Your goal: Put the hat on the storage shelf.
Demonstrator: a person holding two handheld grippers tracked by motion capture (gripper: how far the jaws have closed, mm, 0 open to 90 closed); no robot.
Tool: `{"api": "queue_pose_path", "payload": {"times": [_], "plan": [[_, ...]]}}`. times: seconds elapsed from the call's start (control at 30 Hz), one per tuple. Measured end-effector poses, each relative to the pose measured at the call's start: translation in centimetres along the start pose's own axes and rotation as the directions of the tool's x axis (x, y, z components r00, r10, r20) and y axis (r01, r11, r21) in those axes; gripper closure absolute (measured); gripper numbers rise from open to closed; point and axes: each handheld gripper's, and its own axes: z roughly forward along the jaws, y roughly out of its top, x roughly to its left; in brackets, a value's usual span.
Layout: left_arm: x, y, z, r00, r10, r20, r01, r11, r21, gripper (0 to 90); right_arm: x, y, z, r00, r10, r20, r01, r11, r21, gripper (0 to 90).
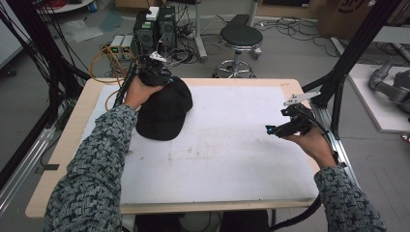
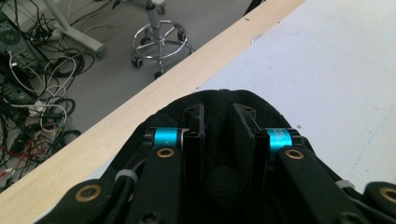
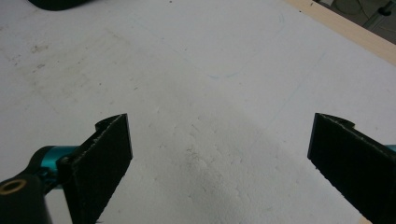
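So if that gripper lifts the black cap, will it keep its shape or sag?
The cap looks like soft cloth, so its crown would likely sag while the brim stays stiffer. The left gripper pinches a fold of it, suggesting it is light and unlikely to slip.

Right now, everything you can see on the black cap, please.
The cap is a plain black baseball cap, apparently fabric, with a rounded crown and a curved brim pointing toward the person. It lies upright on the white mat, in the far-left part, near the table's far edge. The left gripper is at its rear edge; in the left gripper view its fingers stand nearly closed on a fold of the black cloth. Nothing else touches it.
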Motion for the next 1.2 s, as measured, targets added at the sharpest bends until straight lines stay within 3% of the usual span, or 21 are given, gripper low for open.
{"api": "queue_pose_path", "payload": {"times": [0.2,0.57,0.93,1.2], "plan": [[0.0,0.6,-1.3,0.9999,0.010,0.000,-0.010,0.9995,-0.028,75.1,-0.1,0.0,0.1,1.0000,0.002,-0.003,-0.002,1.000,0.010,6.2],[-0.6,2.8,-3.9,0.9979,0.065,0.004,-0.065,0.9939,-0.090,75.3,0.2,0.5,0.0,1.0000,-0.009,0.001,0.009,1.000,0.011,6.2],[-0.6,5.3,-7.2,0.9963,0.082,-0.024,-0.085,0.9854,-0.148,75.3,0.2,0.8,-0.5,0.9999,-0.010,0.001,0.010,1.000,0.004,6.1],[-1.0,6.6,-8.7,0.9955,0.086,-0.039,-0.092,0.9808,-0.172,75.3,0.4,1.1,-0.9,0.9999,-0.016,0.003,0.016,1.000,-0.009,6.1]]}}
